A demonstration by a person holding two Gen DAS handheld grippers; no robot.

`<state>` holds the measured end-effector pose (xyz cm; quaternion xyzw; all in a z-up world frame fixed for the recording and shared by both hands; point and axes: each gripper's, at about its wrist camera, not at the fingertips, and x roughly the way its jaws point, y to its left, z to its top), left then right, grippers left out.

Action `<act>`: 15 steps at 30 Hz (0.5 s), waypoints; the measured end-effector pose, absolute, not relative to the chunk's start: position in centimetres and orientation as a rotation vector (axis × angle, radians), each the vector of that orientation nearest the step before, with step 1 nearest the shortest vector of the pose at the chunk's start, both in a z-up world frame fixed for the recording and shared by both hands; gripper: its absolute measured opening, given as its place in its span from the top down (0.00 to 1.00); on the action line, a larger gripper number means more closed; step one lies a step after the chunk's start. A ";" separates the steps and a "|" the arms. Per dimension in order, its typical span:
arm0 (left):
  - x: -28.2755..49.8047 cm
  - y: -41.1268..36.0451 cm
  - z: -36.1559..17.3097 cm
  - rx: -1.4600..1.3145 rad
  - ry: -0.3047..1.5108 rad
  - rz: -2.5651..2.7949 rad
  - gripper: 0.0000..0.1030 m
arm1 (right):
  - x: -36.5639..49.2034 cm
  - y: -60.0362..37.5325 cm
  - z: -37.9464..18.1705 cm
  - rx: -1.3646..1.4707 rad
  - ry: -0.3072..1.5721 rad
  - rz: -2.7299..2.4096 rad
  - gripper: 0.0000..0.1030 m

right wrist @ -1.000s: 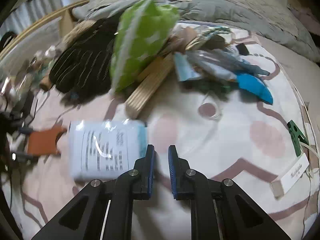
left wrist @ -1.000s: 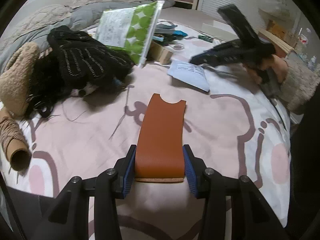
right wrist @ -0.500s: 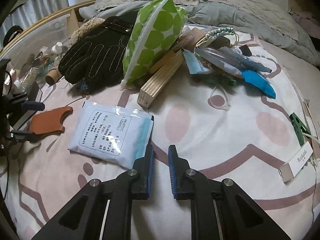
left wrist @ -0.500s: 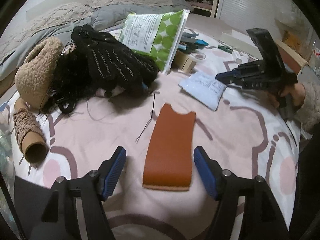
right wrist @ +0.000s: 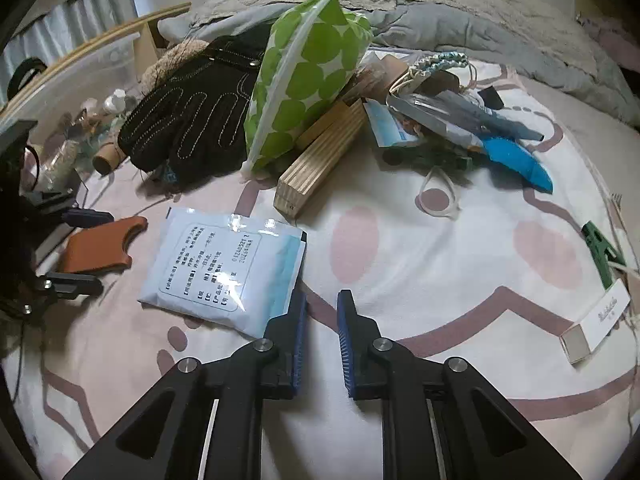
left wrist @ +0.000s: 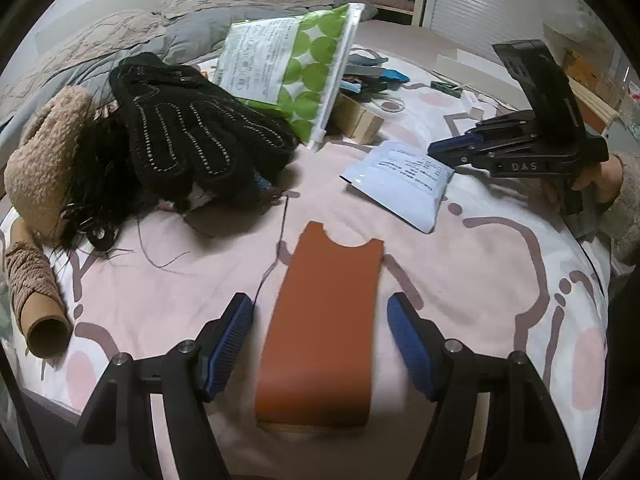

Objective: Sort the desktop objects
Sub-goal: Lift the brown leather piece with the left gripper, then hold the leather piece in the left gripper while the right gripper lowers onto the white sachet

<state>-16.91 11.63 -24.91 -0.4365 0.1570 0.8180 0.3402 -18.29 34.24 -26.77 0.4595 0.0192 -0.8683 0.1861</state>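
A: In the lower middle of the left wrist view the left gripper (left wrist: 320, 336) is spread. Its jaws have just been opening, and the brown leather piece (left wrist: 324, 328) lies flat between them on the pink bed cover (left wrist: 480, 280); the pads do not touch it.

B: So it is set down. And the right gripper (right wrist: 322, 340)?

A: In the lower middle of its own view the jaws are almost pressed together with nothing between them. The left pad is at the corner of the white packet (right wrist: 224, 264); whether it touches I cannot tell.

B: What could go wrong from here?

A: I think three things. The cover is soft, so a pad that pushes down may only press the thin packet into the cloth and slide it away. Also the jaws must open first, otherwise they only push the packet.

B: And the third?

A: The pile in the upper middle. The green dotted pouch (right wrist: 308, 68) leans on the black gloves (right wrist: 192, 120) and the wooden block (right wrist: 324, 152). If one is pulled out carelessly, the pouch may fall. A thin dark thread (left wrist: 276, 256) lies just beside the leather piece and could catch on a pad.
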 end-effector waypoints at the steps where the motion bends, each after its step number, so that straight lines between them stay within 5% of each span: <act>1: -16.9 11.5 -24.9 -1.137 0.408 2.136 0.35 | -18.3 34.3 -26.7 1.293 0.046 -2.441 0.82; 4: -17.0 11.1 -24.9 -1.132 0.408 2.165 0.50 | -18.2 34.3 -26.5 1.290 0.048 -2.427 0.54; 5: -17.1 10.8 -24.7 -1.129 0.403 2.178 0.56 | -18.1 34.4 -26.3 1.284 0.042 -2.425 0.20; 6: -17.1 10.7 -24.7 -1.128 0.400 2.188 0.56 | -18.1 34.5 -26.1 1.271 0.032 -2.430 0.00; 15: -17.8 8.8 -24.7 -1.163 0.341 2.238 0.56 | -18.8 32.8 -25.2 1.264 0.105 -2.424 0.00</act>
